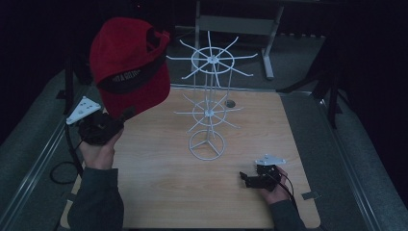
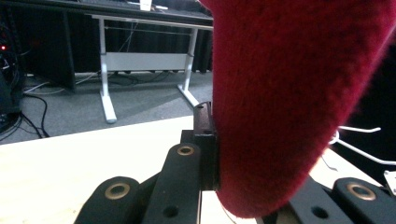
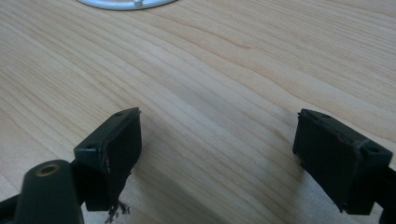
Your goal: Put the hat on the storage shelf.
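A red cap (image 1: 127, 67) hangs in the air over the far left corner of the wooden table (image 1: 159, 192). The cap has a black band with small white letters on it, too small to read. The left gripper (image 1: 126, 114) holds the cap from below. In the left gripper view its jaws are squeezed tight on the edge of the red cloth (image 2: 299, 93), and one black jaw presses flat against it. The person's left hand (image 1: 98, 149) holds this gripper near the left edge of the table, and a dark sleeve (image 1: 96, 202) comes in from the near edge.

A white wire rack (image 1: 208, 103) stands upright in the middle of the table, nearer the far edge. It has a round ring for a foot, a thin pole, and two wheels of thin arms that stick out all around, a small one low down and a bigger one on top. The cap is just beside the top wheel, on its left, and I cannot tell if they touch.

The right gripper (image 1: 244, 179) rests low near the near right corner of the table, in the person's right hand (image 1: 275, 190). Its jaws are wide apart with only bare wood between them. In the right gripper view the rack's foot ring (image 3: 123, 3) shows at the top.
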Tool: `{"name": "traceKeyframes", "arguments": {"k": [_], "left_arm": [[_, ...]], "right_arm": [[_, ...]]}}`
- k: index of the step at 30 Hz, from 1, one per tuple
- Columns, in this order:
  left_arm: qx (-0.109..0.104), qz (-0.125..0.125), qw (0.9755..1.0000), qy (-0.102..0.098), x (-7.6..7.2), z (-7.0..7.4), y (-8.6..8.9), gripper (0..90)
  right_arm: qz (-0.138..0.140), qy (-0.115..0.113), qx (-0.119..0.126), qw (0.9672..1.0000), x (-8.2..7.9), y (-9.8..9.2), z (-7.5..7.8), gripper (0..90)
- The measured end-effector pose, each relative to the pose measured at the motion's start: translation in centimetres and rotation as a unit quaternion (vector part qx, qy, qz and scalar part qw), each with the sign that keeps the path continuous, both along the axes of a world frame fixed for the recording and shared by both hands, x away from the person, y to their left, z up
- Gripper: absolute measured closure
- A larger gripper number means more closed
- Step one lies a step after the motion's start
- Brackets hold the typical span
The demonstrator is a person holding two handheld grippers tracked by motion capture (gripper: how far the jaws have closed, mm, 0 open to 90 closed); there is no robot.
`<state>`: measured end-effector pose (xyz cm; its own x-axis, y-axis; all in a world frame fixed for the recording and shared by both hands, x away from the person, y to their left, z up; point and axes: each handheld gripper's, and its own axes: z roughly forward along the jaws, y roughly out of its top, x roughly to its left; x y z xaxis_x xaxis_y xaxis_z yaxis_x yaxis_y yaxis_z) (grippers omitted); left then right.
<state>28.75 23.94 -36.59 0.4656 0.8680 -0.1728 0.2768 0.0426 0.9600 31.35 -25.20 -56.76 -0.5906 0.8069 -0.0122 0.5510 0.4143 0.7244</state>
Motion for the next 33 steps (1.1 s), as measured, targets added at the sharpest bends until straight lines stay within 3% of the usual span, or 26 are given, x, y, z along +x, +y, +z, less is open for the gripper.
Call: {"name": "traceKeyframes", "arguments": {"k": [16,33], "left_arm": [[0.006,-0.013,0.9999,-0.005,-0.7,0.0,-0.7,85.9],[-0.005,-0.015,0.9998,-0.012,-1.2,0.1,-0.5,85.9]], "right_arm": [[0.000,0.000,0.000,1.0000,0.0,0.0,0.0,15.3],[0.000,0.000,0.000,1.0000,0.0,0.0,0.0,15.3]]}}
